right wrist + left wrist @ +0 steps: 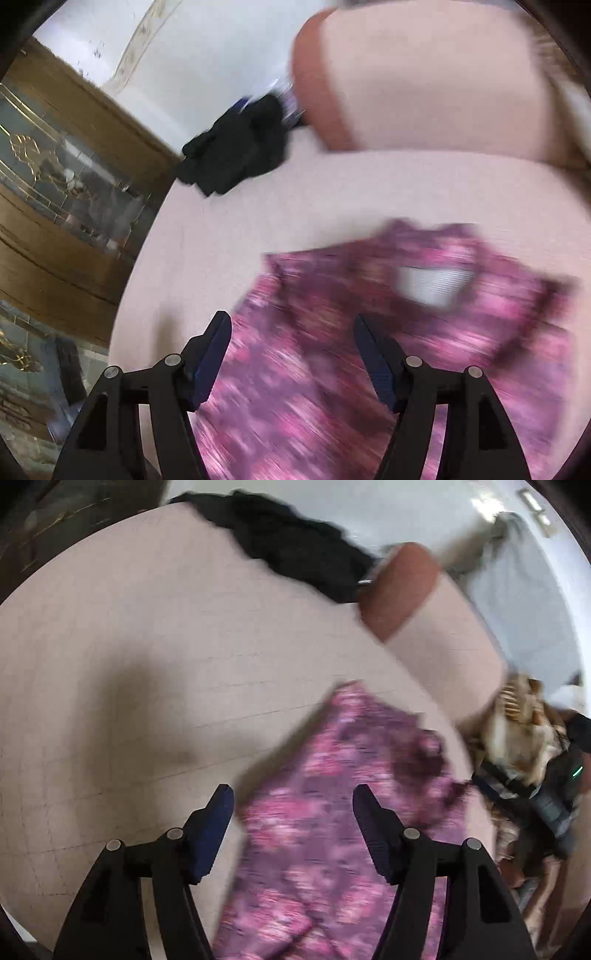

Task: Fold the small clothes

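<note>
Both views are blurred. A pink patterned garment [332,812] lies on the pale surface [129,646], lower centre right. Left gripper [293,794] and right gripper [291,321] hover with jaws open and empty. Bare surface stretches left; dark clothes [295,542] sit at its upper edge.

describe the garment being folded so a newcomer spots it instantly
Start at the pale pink surface. The garment lies flat on its near side, under both open grippers. It is pink and purple with a blotchy print and a white label, unlike the plain black clothes bunched at the far edge.
</note>
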{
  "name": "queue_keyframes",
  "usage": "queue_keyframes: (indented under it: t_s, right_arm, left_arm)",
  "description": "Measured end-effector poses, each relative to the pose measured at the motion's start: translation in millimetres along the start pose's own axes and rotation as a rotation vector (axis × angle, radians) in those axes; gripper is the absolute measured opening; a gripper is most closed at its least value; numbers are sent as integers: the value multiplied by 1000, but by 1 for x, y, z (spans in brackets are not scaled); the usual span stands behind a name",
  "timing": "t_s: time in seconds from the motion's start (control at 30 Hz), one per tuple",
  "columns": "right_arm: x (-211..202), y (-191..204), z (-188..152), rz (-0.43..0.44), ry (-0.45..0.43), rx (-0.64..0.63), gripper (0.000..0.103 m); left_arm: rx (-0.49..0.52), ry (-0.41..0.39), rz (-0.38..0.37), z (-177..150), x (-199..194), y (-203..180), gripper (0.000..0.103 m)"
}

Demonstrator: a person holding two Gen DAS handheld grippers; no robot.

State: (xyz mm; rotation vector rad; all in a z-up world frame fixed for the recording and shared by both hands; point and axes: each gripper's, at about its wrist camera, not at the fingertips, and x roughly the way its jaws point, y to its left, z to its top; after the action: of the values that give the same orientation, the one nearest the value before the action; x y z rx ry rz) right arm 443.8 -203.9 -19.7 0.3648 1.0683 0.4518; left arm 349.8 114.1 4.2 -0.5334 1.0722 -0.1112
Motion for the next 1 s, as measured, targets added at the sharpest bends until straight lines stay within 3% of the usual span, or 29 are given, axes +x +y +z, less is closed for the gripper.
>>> queue_keyframes:
  t_s: [0.13,0.27,0.33,0.4,0.43,0.47,0.5,0.53,0.57,0.63,0.67,0.8,0.83,0.9,0.93,0.97,1.0]
  right_arm:
    - [-54,-81,-3,-151,-60,128,75]
    - [-50,-163,4,-207,-24,277,75]
    - [-34,-181,9,-198,11,295,75]
    - [-14,-190,12,-121,39,324,74]
    - [-4,-192,12,-122,50,321,71]
    - [2,-193,10,-147,63,307,53]
    - [7,-193,8,-194,84,286,40]
    - [6,-194,7,-229,79,270,27]
    - [3,-198,7,-210,68,267,22]
    - [-1,-205,3,-182,64,268,11]
    - [0,-205,1,-190,68,255,10]
    - [-19,-197,9,-216,-31,228,8]
    - [-23,-201,9,-243,-36,230,8]
    - [-12,-222,9,-272,-6,284,7]
    - [-5,-232,6,-252,10,317,8]
    - [-5,-235,4,-230,-8,331,12]
    - [-12,-233,4,-216,-24,322,16]
  left_arm:
    - [138,-77,59,29,5,-47,84]
    - [214,-4,140,74,75,-74,85]
    - [265,50,211,85,118,-87,85]
    - [296,74,223,89,145,-89,85]
    - [298,91,227,92,156,-88,85]
    - [293,131,250,94,172,-83,78]
    - [261,164,276,95,184,-74,58]
    - [232,160,288,94,189,-66,55]
    - [229,121,277,94,186,-66,52]
    - [287,104,232,92,183,-71,0]
    - [295,127,232,93,184,-72,2]
    - [233,-2,173,113,154,-75,2]
    - [231,11,183,117,162,-71,2]
    - [219,85,278,112,193,-61,3]
    - [235,71,290,106,197,-61,3]
    - [266,38,295,102,194,-67,6]
    - [279,56,272,98,191,-72,20]
